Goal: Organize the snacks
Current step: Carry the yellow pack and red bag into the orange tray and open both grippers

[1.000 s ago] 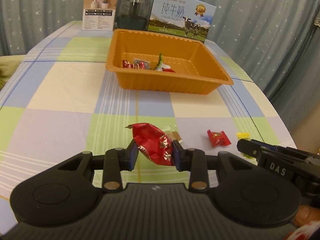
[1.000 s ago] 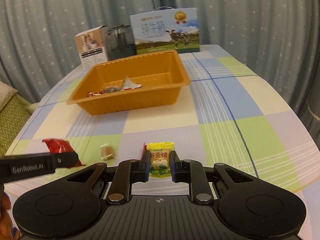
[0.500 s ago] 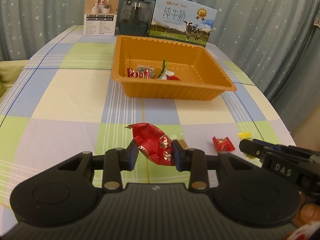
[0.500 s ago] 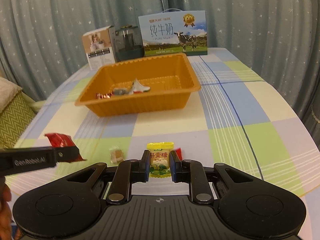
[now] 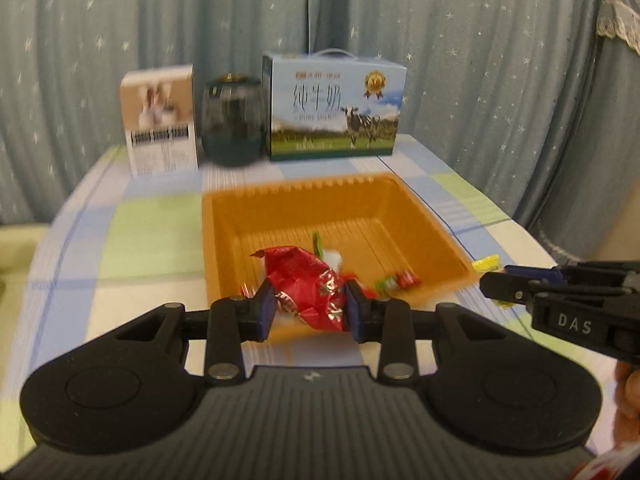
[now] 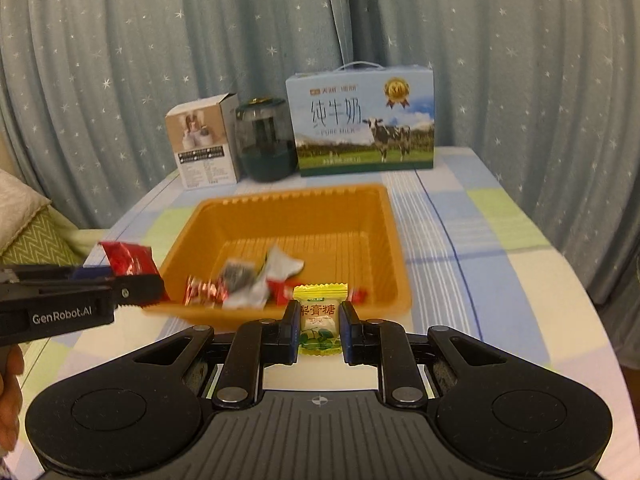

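Observation:
My left gripper (image 5: 307,307) is shut on a crinkled red snack packet (image 5: 306,284) and holds it above the near rim of the orange tray (image 5: 360,196). My right gripper (image 6: 320,330) is shut on a yellow and white candy (image 6: 320,316), just in front of the tray's (image 6: 296,196) near rim. Several wrapped snacks (image 6: 244,284) lie inside the tray. The left gripper shows at the left of the right wrist view (image 6: 132,280) with the red packet (image 6: 128,262). The right gripper shows at the right of the left wrist view (image 5: 492,280) with the yellow candy (image 5: 486,262).
A milk carton box (image 6: 364,120), a dark glass jar (image 6: 266,146) and a small white box (image 6: 204,148) stand behind the tray at the table's far edge. Starred curtains hang behind. The checked tablecloth (image 6: 480,240) spreads right of the tray. A cushion (image 6: 36,236) lies at the left.
Both grippers have lifted off the table and moved forward to the tray, each still holding its snack. The loose candies on the cloth are out of view.

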### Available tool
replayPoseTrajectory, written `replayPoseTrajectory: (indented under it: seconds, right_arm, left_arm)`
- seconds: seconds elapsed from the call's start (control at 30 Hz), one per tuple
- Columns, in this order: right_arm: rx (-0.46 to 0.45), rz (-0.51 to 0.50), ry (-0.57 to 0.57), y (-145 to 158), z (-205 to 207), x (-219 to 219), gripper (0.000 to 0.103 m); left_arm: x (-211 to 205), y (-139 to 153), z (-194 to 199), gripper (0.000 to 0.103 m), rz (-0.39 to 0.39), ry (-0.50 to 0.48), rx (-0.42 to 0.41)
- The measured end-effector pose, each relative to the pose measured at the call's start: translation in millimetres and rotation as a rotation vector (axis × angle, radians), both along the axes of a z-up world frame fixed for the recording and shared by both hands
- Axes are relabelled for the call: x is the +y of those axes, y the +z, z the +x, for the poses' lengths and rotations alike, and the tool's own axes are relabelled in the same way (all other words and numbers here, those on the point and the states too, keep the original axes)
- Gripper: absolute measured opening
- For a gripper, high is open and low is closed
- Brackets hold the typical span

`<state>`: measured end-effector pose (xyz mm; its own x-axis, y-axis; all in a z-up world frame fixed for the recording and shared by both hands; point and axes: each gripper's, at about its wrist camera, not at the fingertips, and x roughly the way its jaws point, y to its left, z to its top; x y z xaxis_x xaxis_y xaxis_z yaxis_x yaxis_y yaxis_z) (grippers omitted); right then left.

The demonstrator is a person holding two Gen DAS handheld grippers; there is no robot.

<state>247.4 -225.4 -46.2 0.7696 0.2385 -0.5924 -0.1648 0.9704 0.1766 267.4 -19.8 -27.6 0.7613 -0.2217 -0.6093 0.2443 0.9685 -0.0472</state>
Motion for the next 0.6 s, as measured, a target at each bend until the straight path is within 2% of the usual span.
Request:
replayPoseTrajectory:
  seconds: [0.37, 0.6]
  right_arm:
    - [0.038, -0.021, 0.015, -2.1, 54.6, 6.4, 0.02]
    - [0.062, -0.028, 0.025, -7.7, 77.5, 10.2, 0.02]
  left_arm:
    - [-8.8, 2.5, 52.2, 0.032, 0.064, -0.032, -0.005]
    - [-7.3, -7.6, 74.9, 0.032, 0.059, -0.034, 0.034]
